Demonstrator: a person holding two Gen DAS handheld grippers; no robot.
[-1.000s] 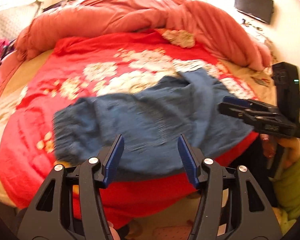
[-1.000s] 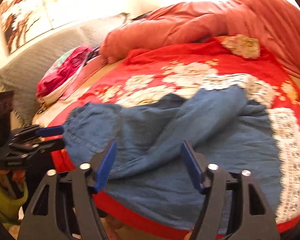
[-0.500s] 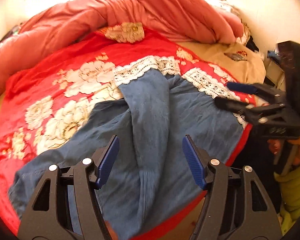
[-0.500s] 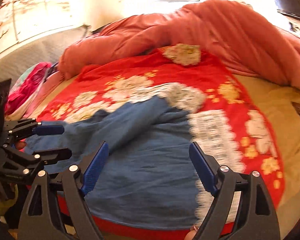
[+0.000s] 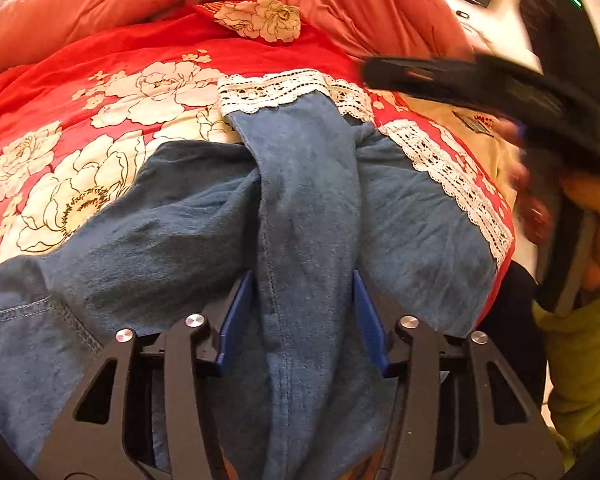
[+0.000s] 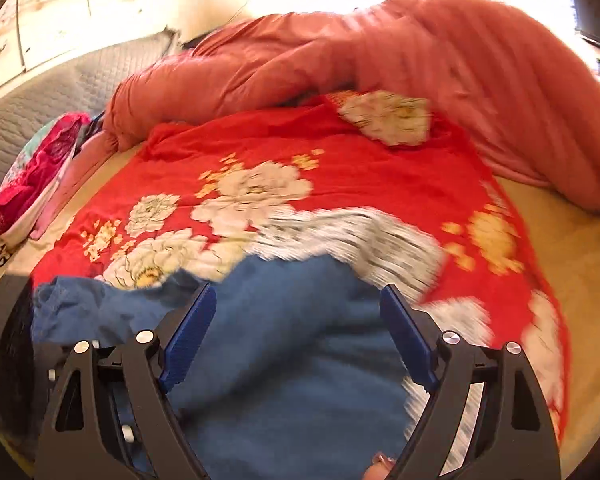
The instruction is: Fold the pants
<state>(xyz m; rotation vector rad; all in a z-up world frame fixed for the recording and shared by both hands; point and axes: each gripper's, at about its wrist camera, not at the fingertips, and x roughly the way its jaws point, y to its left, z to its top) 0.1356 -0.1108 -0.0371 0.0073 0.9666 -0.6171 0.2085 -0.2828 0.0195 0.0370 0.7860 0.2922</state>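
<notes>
Pants (image 5: pixel 308 208), blue, crumpled at bed's (image 6: pixel 572 264) near edge on red floral cover (image 5: pixel 112 92). Left gripper (image 5: pixel 304 312): fingers just closing, a raised fold between them, grip unclear. Right gripper (image 6: pixel 298 336): fingers wide apart, just opening, above pants.

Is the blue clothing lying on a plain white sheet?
No, the blue pants lie on a red bedspread printed with large cream flowers and edged with white lace.

Left hand-held gripper (image 5: pixel 304 316) tilted down, jaws just closing in, right hand-held gripper (image 6: pixel 298 340) jaws spread wide
</notes>
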